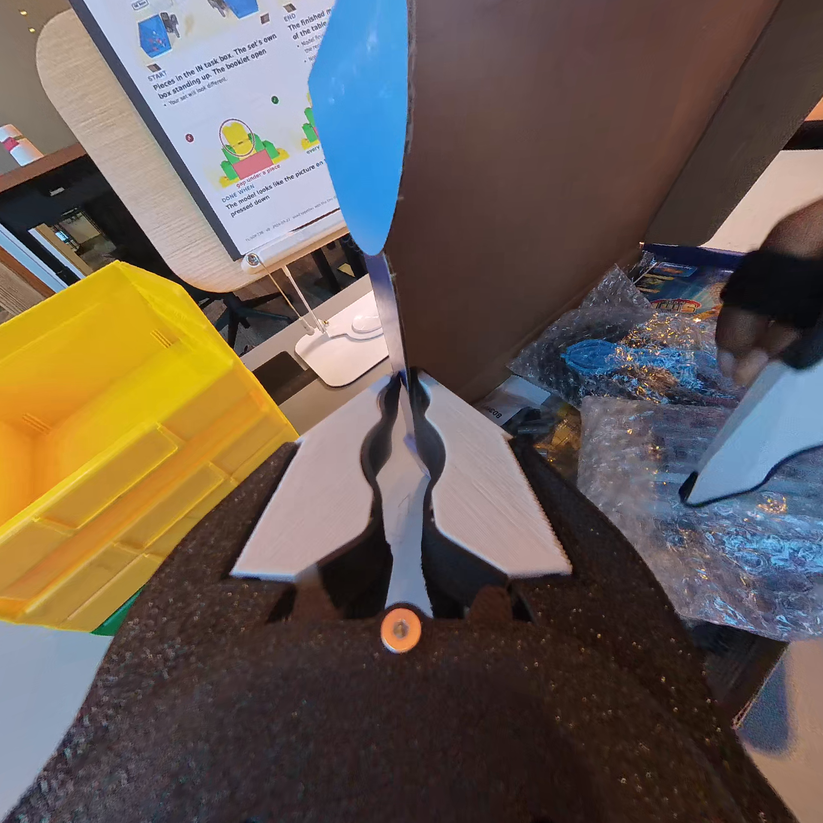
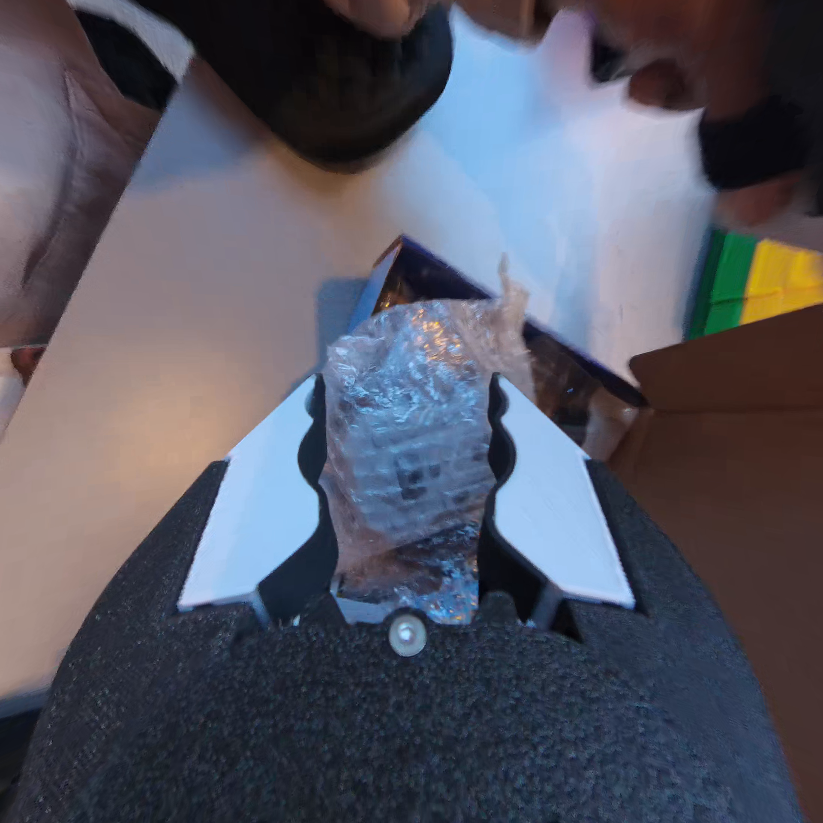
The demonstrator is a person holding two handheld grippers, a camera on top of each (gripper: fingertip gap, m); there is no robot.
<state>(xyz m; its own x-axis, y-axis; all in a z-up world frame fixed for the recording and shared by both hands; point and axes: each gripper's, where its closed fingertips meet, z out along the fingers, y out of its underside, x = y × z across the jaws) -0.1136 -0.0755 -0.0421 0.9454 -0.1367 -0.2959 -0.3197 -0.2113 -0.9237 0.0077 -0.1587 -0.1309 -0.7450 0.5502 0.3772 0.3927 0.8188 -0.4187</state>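
Observation:
My left gripper (image 1: 406, 378) is shut on the edge of a cardboard box flap (image 1: 556, 187), blue outside and brown inside, and holds it upright. Inside the open box lie clear plastic bags of small pieces (image 1: 694, 525) and a dark blue booklet (image 1: 681, 285). My right gripper (image 2: 406, 383) is shut on one crinkled clear bag of small pieces (image 2: 405, 441), held over the white table (image 2: 200, 276). The right gripper's white finger (image 1: 757, 436) and a gloved hand (image 1: 775, 303) show at the right of the left wrist view.
A yellow plastic bin (image 1: 111, 436) stands left of the box. A white instruction board on a stand (image 1: 231, 116) is behind it. In the right wrist view, a brown box flap (image 2: 730, 445), a green and yellow block (image 2: 757, 276) and a person's dark gloves (image 2: 320, 80) are near.

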